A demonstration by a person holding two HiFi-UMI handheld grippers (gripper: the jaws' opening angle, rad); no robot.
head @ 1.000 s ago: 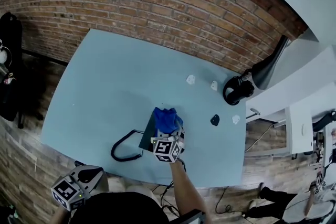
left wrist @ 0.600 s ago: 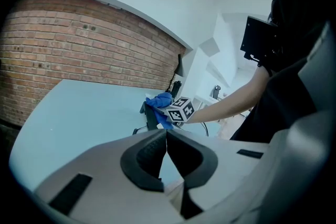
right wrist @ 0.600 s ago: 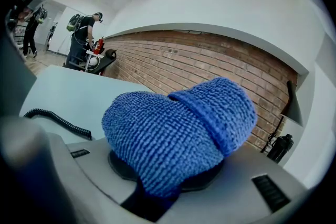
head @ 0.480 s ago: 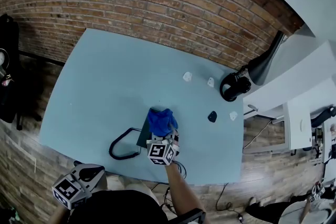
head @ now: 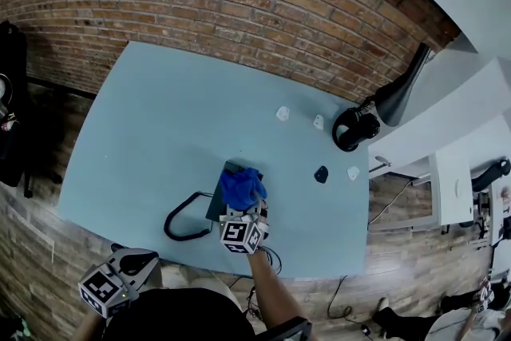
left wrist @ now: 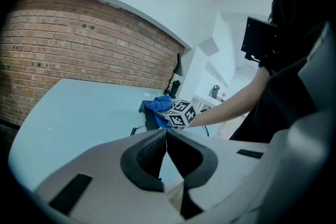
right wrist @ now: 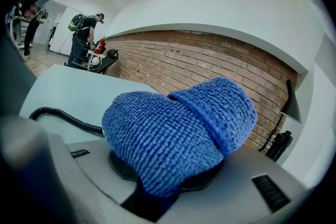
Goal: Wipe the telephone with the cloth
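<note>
R gripper (head: pixel 246 208) clamped on blue cloth (head: pixel 242 188) atop telephone (head: pixel 216 204), lower centre; L gripper (head: pixel 146 259) lower left, jaws together, empty.

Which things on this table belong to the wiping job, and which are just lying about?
In the job:
cloth, clamped in the right gripper's jaws
telephone beneath the cloth
coiled cord

Lying about:
headphones
small black object
white bits
lamp
left gripper, idle, jaws together on nothing
</note>
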